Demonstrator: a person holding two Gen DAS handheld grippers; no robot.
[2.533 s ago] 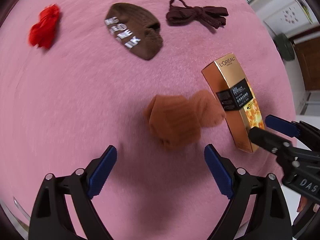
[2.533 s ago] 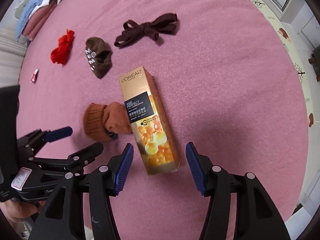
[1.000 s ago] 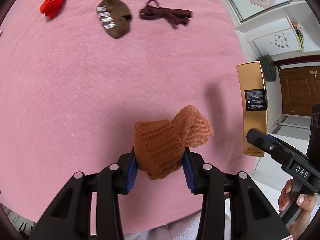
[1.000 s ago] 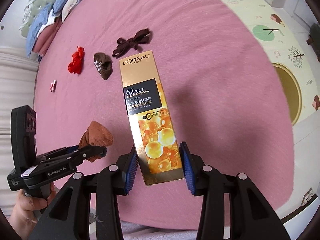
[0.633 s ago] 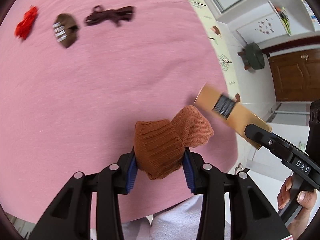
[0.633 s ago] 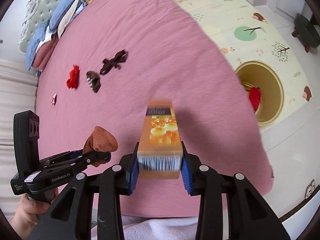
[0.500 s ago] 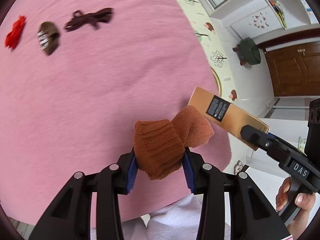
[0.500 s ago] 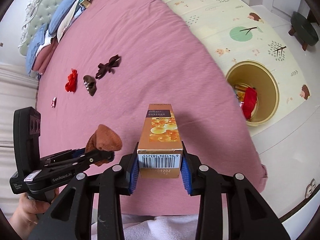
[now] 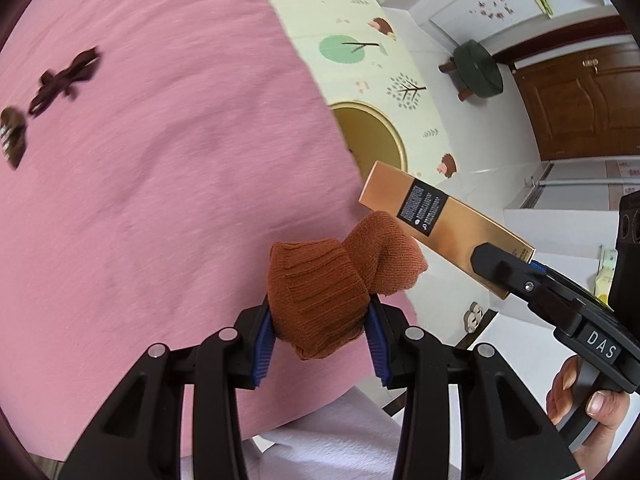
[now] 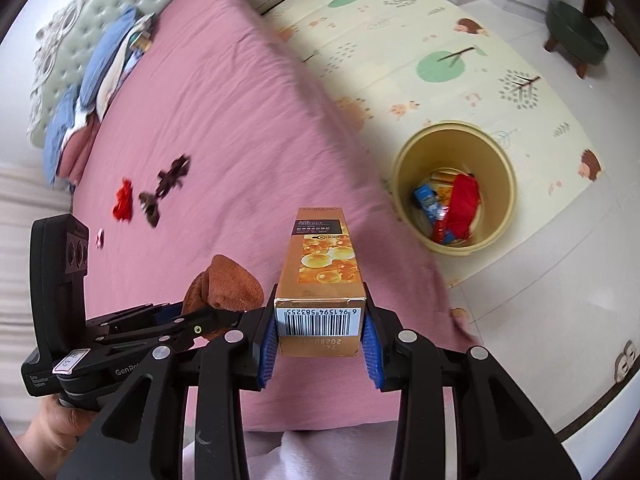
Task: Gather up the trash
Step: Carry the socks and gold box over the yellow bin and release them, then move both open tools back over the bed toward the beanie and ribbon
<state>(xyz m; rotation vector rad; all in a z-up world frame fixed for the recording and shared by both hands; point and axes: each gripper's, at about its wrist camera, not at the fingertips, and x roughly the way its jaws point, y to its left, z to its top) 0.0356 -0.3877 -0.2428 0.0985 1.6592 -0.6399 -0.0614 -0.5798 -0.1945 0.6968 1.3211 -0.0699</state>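
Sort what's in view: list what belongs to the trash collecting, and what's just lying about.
Job:
gold box, held by right gripper
brown sock, held by left gripper
yellow bin

Lying about:
red cloth
dark sock
dark bow
green stool

Bin on mat right of bed; wrappers, seemingly, inside.

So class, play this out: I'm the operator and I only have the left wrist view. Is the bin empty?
Observer: No, the bin holds a red cloth and a blue packet.
Operator: Where does the right tool grip the box?
Observer: The right tool clamps the box at its barcode end.
Operator: Any trash on the bed outside my frame?
Observer: A red rag lies on the bed.
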